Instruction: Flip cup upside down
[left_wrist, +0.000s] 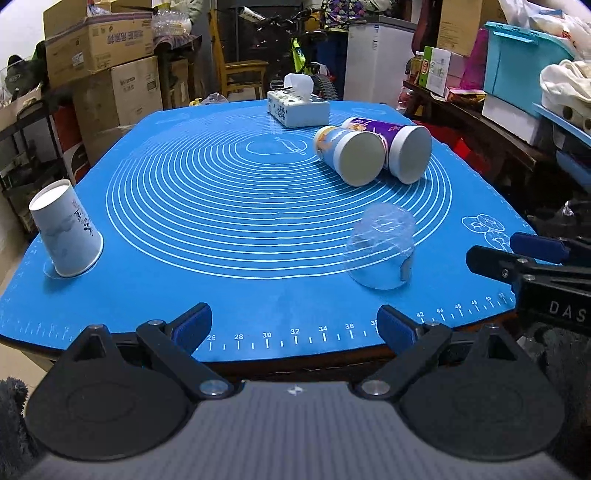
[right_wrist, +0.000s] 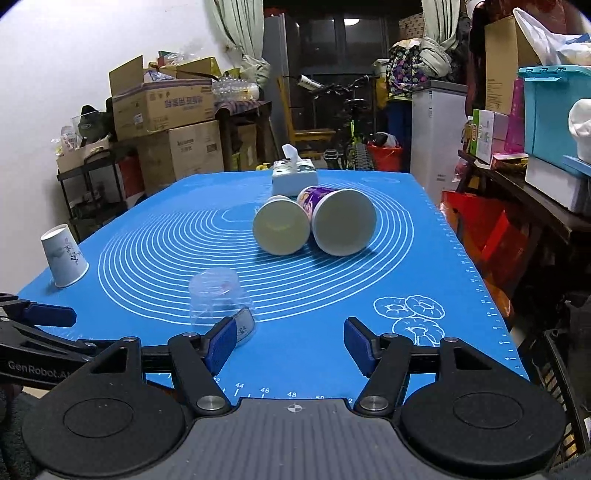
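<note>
- On the blue mat (left_wrist: 258, 288), near its front edge, the clear plastic cup (left_wrist: 380, 251) stands upside down.
- The left gripper (left_wrist: 295, 326) hovers with fingers wide, empty.
- The right gripper (right_wrist: 290, 345) also spreads its fingers wide, just beside the cup.
- 2 paper tubs (right_wrist: 314, 225) lie behind.

The left gripper (left_wrist: 294, 325) hangs spread wide over the blue mat's (left_wrist: 229, 295) near edge, holding nothing. A clear cup (left_wrist: 380, 251) stands upside down near the right edge; a paper cup (left_wrist: 66, 232) stands upside down at the left edge.

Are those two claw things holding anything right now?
No. The left hand-held gripper and right hand-held gripper are both open and hold nothing.
</note>
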